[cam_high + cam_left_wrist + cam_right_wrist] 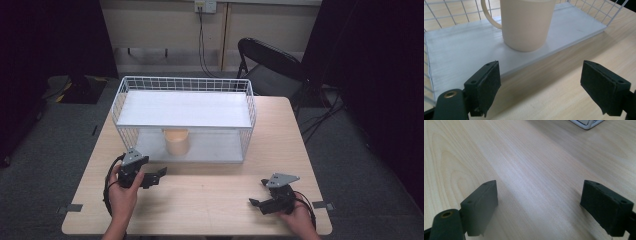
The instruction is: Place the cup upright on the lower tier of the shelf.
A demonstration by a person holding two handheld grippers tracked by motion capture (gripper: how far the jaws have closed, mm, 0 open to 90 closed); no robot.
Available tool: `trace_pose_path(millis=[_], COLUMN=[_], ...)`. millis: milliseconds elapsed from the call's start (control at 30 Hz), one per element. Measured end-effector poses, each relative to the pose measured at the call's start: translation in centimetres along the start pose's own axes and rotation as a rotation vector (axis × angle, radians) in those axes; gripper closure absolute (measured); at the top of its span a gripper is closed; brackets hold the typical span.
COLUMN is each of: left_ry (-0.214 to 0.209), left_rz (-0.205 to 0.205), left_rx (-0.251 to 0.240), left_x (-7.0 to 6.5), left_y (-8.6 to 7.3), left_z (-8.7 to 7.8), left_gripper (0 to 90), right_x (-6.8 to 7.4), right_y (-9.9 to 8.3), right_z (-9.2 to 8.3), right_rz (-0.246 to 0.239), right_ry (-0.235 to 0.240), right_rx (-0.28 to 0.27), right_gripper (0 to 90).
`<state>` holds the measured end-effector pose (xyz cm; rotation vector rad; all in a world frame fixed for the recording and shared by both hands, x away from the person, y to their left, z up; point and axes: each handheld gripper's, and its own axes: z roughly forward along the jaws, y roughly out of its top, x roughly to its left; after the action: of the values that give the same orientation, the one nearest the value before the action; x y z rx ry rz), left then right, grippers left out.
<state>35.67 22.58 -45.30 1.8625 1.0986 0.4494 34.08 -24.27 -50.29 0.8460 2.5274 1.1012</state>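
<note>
A cream mug (177, 141) stands upright on the lower white board of a white wire shelf rack (122, 95); in the left gripper view the mug (526, 23) is straight ahead with its handle to the left. My left gripper (156, 176) is open on the table just in front of the rack's left part, its jaws wide apart and empty (540, 87). Near the table's front right, my right gripper (258, 194) is open over bare wood (539, 207), holding nothing.
The wooden table (210, 195) has free room between the two grippers. A black folding chair (270, 62) stands behind the table's far right corner. A corner of the rack (587, 123) is far ahead of the right gripper.
</note>
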Motion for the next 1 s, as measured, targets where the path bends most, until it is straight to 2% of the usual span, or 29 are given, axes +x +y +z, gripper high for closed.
trace_pose_path(millis=[67,200,333,800,1000], left_ry=[-0.003,-0.016,-0.011,-0.018,-0.019], left_rz=[-0.007,0.003,-0.005,0.033,0.031], left_rx=[-0.001,0.003,0.012,0.024,0.034], left_x=[0.2,0.6,1.0,2.2,2.7], left_y=[-0.3,-0.9,-1.3,-2.9,-3.6], left_z=[-0.2,-0.6,-0.8,-2.0,-2.3], left_gripper=[16.1,16.1,16.1,16.1,16.1], right_x=[0.0,0.0,0.0,0.0,0.0], right_y=[0.0,0.0,0.0,0.0,0.0], right_z=[0.0,0.0,0.0,0.0,0.0], right_rz=[0.000,0.000,0.000,0.000,0.000], right_ry=[0.000,0.000,-0.001,0.000,-0.001], right_rx=[0.000,0.000,0.000,0.000,0.000], right_gripper=[13.6,13.6,13.6,13.6,13.6])
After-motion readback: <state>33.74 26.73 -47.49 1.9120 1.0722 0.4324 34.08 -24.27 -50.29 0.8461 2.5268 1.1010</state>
